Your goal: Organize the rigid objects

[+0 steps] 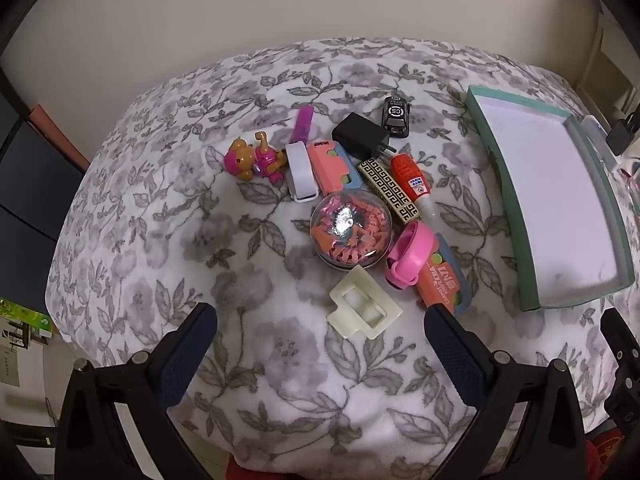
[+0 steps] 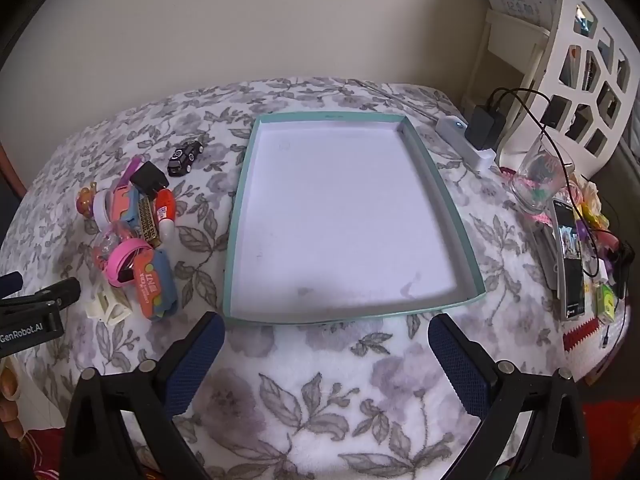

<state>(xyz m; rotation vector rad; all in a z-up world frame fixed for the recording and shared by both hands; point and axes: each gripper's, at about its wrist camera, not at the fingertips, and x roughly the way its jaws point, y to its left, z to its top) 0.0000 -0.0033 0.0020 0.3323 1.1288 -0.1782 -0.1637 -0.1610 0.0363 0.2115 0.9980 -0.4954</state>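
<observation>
A pile of small objects lies on the floral blanket (image 1: 260,360): a cream plastic clip (image 1: 365,306), a clear dome of orange pieces (image 1: 351,231), a pink band (image 1: 409,257), an orange-blue case (image 1: 444,280), a glue tube (image 1: 414,182), a patterned bar (image 1: 390,190), a black charger (image 1: 362,135), a toy car (image 1: 396,115), a white case (image 1: 302,174) and a pink toy (image 1: 256,160). An empty teal-rimmed tray (image 2: 464,236) lies to their right. My left gripper (image 1: 320,324) is open just before the clip. My right gripper (image 2: 326,336) is open before the tray's near rim.
To the tray's right stand a phone (image 2: 570,256), a glass jar (image 2: 538,184), a power strip with a black plug (image 2: 478,136) and cables. A white lattice chair back (image 2: 580,68) stands behind. The left gripper's body (image 2: 32,312) shows at the left edge of the right wrist view.
</observation>
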